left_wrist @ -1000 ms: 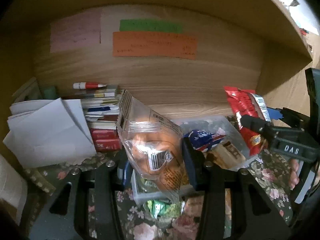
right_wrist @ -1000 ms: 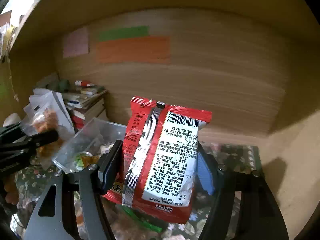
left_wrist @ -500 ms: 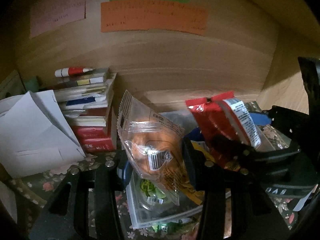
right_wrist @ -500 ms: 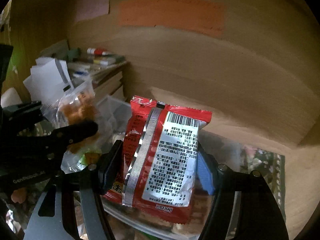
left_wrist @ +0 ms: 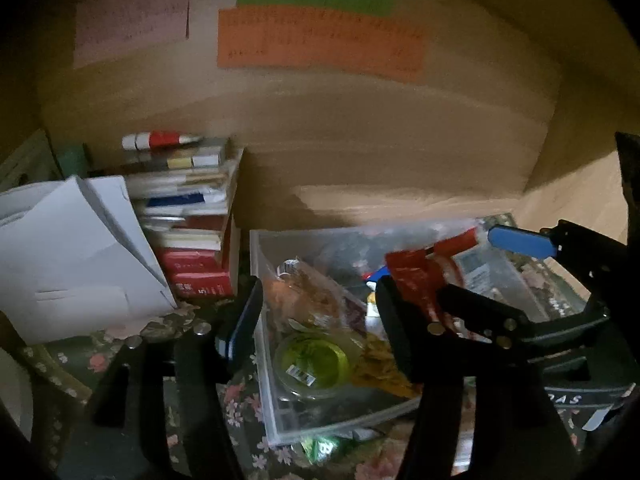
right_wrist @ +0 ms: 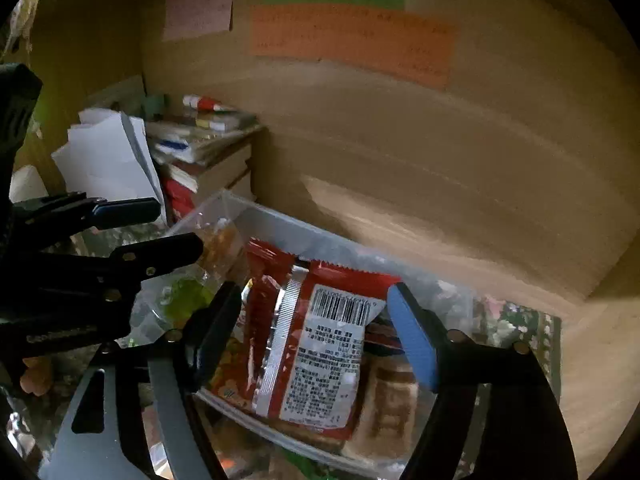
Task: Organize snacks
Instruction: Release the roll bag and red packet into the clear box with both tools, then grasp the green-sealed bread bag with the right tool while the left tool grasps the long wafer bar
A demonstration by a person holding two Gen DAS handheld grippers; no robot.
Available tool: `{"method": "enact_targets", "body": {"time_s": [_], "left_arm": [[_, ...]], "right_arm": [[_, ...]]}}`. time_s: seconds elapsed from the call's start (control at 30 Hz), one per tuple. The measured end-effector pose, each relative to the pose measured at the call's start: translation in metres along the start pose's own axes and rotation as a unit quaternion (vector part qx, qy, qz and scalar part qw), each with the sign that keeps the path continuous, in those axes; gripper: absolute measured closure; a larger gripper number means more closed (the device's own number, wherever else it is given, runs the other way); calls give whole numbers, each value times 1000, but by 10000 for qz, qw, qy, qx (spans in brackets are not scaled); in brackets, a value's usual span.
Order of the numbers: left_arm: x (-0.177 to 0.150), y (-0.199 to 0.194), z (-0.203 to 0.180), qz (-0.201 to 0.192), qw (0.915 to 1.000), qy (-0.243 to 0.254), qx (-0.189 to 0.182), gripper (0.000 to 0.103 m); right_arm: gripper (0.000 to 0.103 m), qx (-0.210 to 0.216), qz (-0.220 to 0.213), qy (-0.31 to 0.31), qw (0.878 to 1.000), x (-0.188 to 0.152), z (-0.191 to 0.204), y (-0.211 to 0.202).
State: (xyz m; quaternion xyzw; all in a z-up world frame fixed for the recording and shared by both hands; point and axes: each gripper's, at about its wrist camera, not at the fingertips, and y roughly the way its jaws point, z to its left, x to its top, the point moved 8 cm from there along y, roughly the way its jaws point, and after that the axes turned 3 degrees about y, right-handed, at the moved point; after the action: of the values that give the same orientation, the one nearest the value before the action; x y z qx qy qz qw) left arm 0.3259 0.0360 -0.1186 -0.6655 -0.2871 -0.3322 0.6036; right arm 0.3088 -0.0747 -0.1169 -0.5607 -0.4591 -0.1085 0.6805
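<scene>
Snacks dropping into a crowded bin

Both grippers hang over the clear plastic bin (left_wrist: pixel 260 276) on the flowered cloth (left_wrist: pixel 236 396), and both sets of jaws are opening. The left gripper (left_wrist: pixel 320 312) stands spread around the clear bag of orange snacks (left_wrist: pixel 304 300); its pads no longer press on the bag, which lies in the bin's near left part above a green-lidded cup (left_wrist: pixel 314 362). The right gripper (right_wrist: pixel 316 332) is spread around the red packet (right_wrist: pixel 312 344), whose barcode side faces the camera; the packet seems loose between the pads and leans over the bin's near wall.

The risks, as I judge them: the red packet is not fully inside, so it could tip over the rim onto the cloth once the pads clear it. The two grippers sit close together, so one pulling back could knock the other or snag a bag's edge and drag it out. The bin already looks full, so the light bags may slide off the pile.
</scene>
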Motion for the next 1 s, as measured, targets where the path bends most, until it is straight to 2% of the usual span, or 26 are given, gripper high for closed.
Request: {"method": "enact_targets", "body": {"time_s": [0.23,0.47,0.67,0.83,1.0], "left_arm": [[1,-42,-9,-334,9993,158,10,32],[-27,-66,-9,-297,9994,191,18,22],[-65,-56,-3,70,9999,100,48,21],[-101,-42,-2,477,9989,-38,-3,21],[-128,-32,-3,733,9972,-170,-46,21]], "right_arm": [[27,17,-313,177,9994,1,-5,-36],[23,-19,-455,438,9980,-24,-11,-68],[22,-32,-194,725,9972,-64,-13,-67],[22,139,262,1051,9940,-101,-10,-47],[22,141,581,1160,9914,-122,-5,-29]]}}
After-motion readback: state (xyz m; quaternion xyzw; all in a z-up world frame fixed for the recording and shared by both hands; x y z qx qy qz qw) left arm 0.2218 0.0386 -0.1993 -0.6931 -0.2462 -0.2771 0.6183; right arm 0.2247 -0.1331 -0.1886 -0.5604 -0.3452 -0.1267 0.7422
